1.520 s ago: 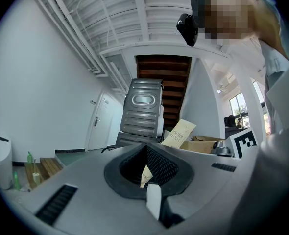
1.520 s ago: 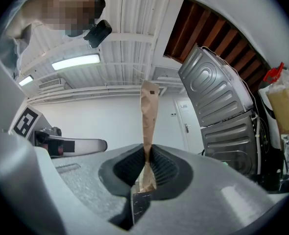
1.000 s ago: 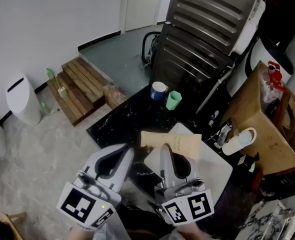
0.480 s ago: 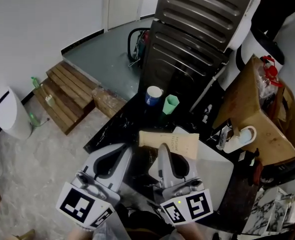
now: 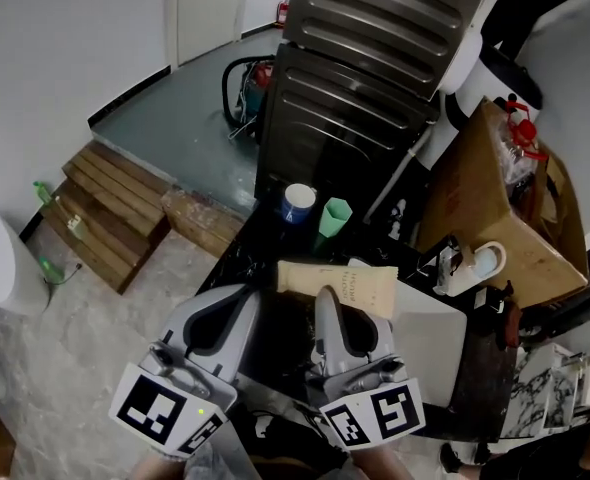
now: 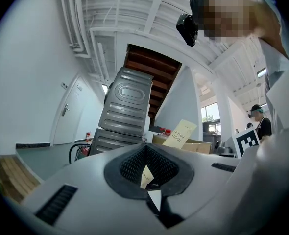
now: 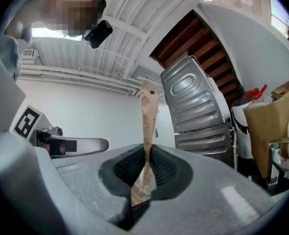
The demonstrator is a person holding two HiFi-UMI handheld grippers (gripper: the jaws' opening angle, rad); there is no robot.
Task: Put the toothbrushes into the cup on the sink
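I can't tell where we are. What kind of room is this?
Probably a washroom corner: a white sink in a black counter, a blue cup and a green cup on it, a grey appliance behind.

White wall (image 5: 65,58), white door (image 5: 207,8), grey floor strip (image 5: 175,128), wooden pallet (image 5: 105,208), pale marbled floor (image 5: 85,358).
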